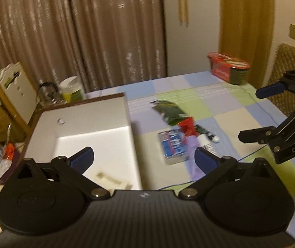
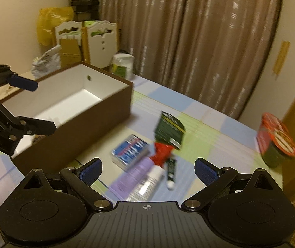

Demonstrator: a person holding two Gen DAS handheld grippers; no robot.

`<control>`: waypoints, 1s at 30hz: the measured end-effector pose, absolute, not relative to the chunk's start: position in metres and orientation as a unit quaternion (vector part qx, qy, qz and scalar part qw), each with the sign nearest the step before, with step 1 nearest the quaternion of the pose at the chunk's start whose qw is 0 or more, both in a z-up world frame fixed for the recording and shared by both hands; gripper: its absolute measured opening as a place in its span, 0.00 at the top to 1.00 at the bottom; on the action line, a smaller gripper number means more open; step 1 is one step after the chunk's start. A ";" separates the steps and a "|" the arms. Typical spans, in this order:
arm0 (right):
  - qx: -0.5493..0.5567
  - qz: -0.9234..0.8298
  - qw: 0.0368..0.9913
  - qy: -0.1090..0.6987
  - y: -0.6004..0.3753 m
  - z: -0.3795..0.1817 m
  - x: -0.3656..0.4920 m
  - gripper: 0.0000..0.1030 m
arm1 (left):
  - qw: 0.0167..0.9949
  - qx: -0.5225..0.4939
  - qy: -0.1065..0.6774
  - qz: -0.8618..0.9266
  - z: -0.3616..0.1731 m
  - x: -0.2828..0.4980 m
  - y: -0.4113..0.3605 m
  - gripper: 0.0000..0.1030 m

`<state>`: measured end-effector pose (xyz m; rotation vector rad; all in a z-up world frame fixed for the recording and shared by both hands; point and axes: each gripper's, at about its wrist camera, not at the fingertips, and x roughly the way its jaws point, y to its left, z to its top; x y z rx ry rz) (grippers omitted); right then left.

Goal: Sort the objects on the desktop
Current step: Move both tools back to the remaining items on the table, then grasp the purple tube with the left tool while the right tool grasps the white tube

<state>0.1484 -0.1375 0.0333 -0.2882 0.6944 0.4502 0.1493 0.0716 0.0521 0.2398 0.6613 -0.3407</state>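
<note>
Desktop objects (image 2: pixel 145 161) lie clustered beside box (image 2: pixel 97 119); left tool (image 1: pixel 144 158), right tool (image 2: pixel 148 170) both spread, empty, likely ready for next pick

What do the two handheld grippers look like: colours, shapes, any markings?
Both match: the left gripper and right gripper have ribbed black bodies, two round black hubs, black link arms with silver pins, and blue ribbed pads. A small white crosshair mark sits centre front. White "DAS" lettering shows on the right gripper's side.
</note>
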 end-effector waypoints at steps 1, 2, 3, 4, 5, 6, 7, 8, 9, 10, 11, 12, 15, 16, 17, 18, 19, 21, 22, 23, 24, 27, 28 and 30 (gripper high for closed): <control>-0.138 0.214 0.906 0.338 -0.143 0.032 0.147 0.05 | 0.924 0.120 0.320 -0.172 0.052 0.149 0.065 0.01; -0.134 0.210 0.906 0.341 -0.150 0.031 0.147 0.05 | 0.923 0.122 0.319 -0.178 0.052 0.149 0.057 0.01; -0.131 0.206 0.907 0.344 -0.156 0.030 0.146 0.05 | 0.921 0.123 0.319 -0.185 0.051 0.149 0.050 0.01; -0.127 0.203 0.907 0.346 -0.160 0.028 0.146 0.05 | 0.920 0.125 0.319 -0.191 0.049 0.149 0.043 0.01; -0.124 0.200 0.907 0.349 -0.165 0.027 0.146 0.05 | 0.918 0.128 0.321 -0.196 0.047 0.149 0.036 0.01; -0.120 0.198 0.907 0.351 -0.170 0.025 0.147 0.05 | 0.915 0.131 0.323 -0.201 0.043 0.149 0.029 0.01; -0.116 0.195 0.907 0.354 -0.174 0.024 0.147 0.05 | 0.913 0.135 0.327 -0.204 0.040 0.150 0.023 0.01; -0.113 0.194 0.907 0.356 -0.178 0.022 0.148 0.05 | 0.910 0.138 0.331 -0.206 0.036 0.151 0.017 0.01; -0.110 0.193 0.907 0.358 -0.182 0.020 0.149 0.05 | 0.908 0.142 0.336 -0.207 0.031 0.151 0.012 0.01; -0.107 0.192 0.907 0.360 -0.186 0.018 0.150 0.05 | 0.906 0.144 0.340 -0.208 0.027 0.152 0.007 0.01; -0.104 0.190 0.907 0.362 -0.189 0.016 0.151 0.05 | 0.904 0.146 0.344 -0.208 0.022 0.152 0.003 0.02; -0.100 0.189 0.906 0.364 -0.192 0.014 0.153 0.05 | 0.902 0.148 0.348 -0.207 0.018 0.153 -0.001 0.02; -0.090 0.185 0.905 0.373 -0.201 0.008 0.158 0.05 | 0.898 0.154 0.359 -0.204 0.006 0.156 -0.012 0.10; -0.087 0.184 0.904 0.376 -0.203 0.005 0.161 0.05 | 0.896 0.156 0.362 -0.203 0.002 0.157 -0.016 0.11; -0.084 0.183 0.903 0.379 -0.204 0.002 0.164 0.05 | 0.895 0.157 0.366 -0.201 -0.002 0.159 -0.019 0.12; -0.081 0.183 0.902 0.381 -0.206 0.000 0.166 0.05 | 0.893 0.159 0.370 -0.200 -0.007 0.162 -0.022 0.13; -0.080 0.183 0.902 0.383 -0.208 -0.003 0.168 0.05 | 0.891 0.161 0.375 -0.199 -0.012 0.164 -0.026 0.17; -0.077 0.184 0.900 0.388 -0.211 -0.008 0.173 0.05 | 0.887 0.165 0.384 -0.196 -0.021 0.168 -0.032 0.22; -0.075 0.184 0.899 0.390 -0.212 -0.011 0.176 0.05 | 0.886 0.167 0.387 -0.194 -0.027 0.170 -0.035 0.25; -0.073 0.185 0.898 0.393 -0.213 -0.013 0.179 0.06 | 0.884 0.169 0.391 -0.192 -0.032 0.172 -0.038 0.31; -0.071 0.185 0.897 0.395 -0.215 -0.016 0.183 0.11 | 0.883 0.170 0.395 -0.189 -0.036 0.174 -0.040 0.33; -0.065 0.191 0.892 0.405 -0.216 -0.024 0.193 0.25 | 0.878 0.168 0.409 -0.185 -0.049 0.183 -0.045 0.44; -0.063 0.193 0.890 0.409 -0.217 -0.027 0.196 0.25 | 0.877 0.166 0.413 -0.183 -0.054 0.187 -0.046 0.47; -0.058 0.198 0.887 0.414 -0.217 -0.032 0.203 0.25 | 0.874 0.162 0.421 -0.178 -0.063 0.194 -0.048 0.47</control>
